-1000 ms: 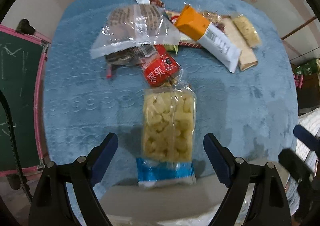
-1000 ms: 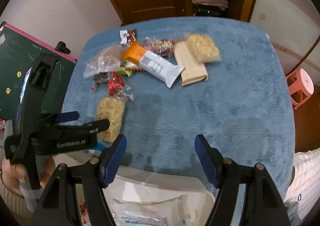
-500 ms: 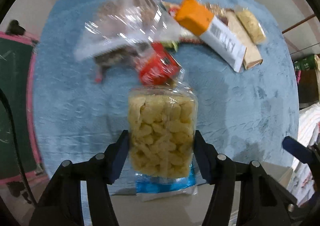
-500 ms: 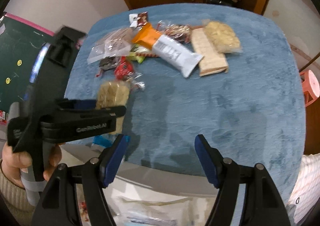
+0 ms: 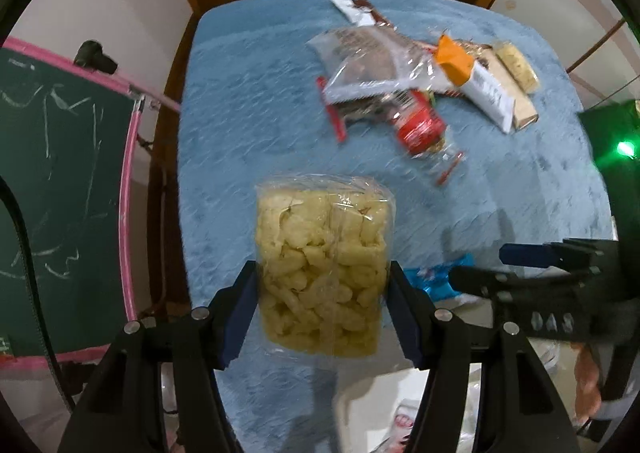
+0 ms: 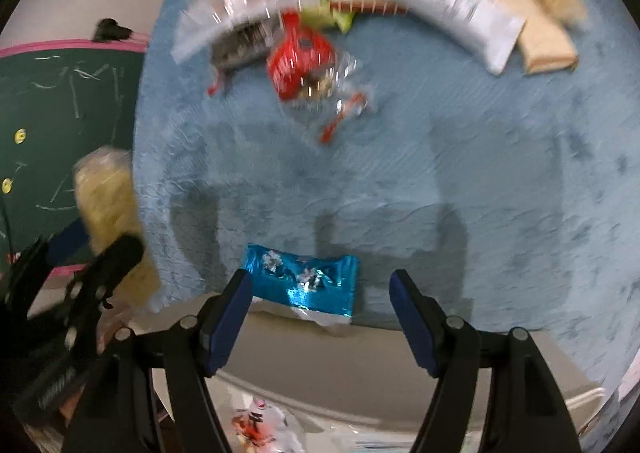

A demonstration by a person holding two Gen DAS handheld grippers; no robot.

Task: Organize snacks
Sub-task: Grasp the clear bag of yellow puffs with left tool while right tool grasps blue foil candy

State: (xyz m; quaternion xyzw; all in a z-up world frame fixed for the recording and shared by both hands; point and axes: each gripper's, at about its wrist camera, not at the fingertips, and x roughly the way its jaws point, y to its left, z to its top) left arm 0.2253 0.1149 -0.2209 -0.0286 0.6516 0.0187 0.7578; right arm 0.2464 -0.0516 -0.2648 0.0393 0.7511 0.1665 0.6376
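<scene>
Blue plush-covered counter (image 5: 248, 101). Left gripper (image 5: 324, 313) clamped on clear bag of pale yellow puffed snacks (image 5: 324, 269), lifted above counter's near edge. Right gripper (image 6: 322, 317) jaws apart, empty, over shiny blue foil packet (image 6: 304, 281) lying at counter edge.

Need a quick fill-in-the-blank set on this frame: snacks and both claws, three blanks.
1. The left claw is shut on the bag of ____ puffed snacks.
2. The right claw is ____, holding nothing.
3. The packet lying just ahead of the right claw is shiny ____.

Missing words: yellow; open; blue
</scene>
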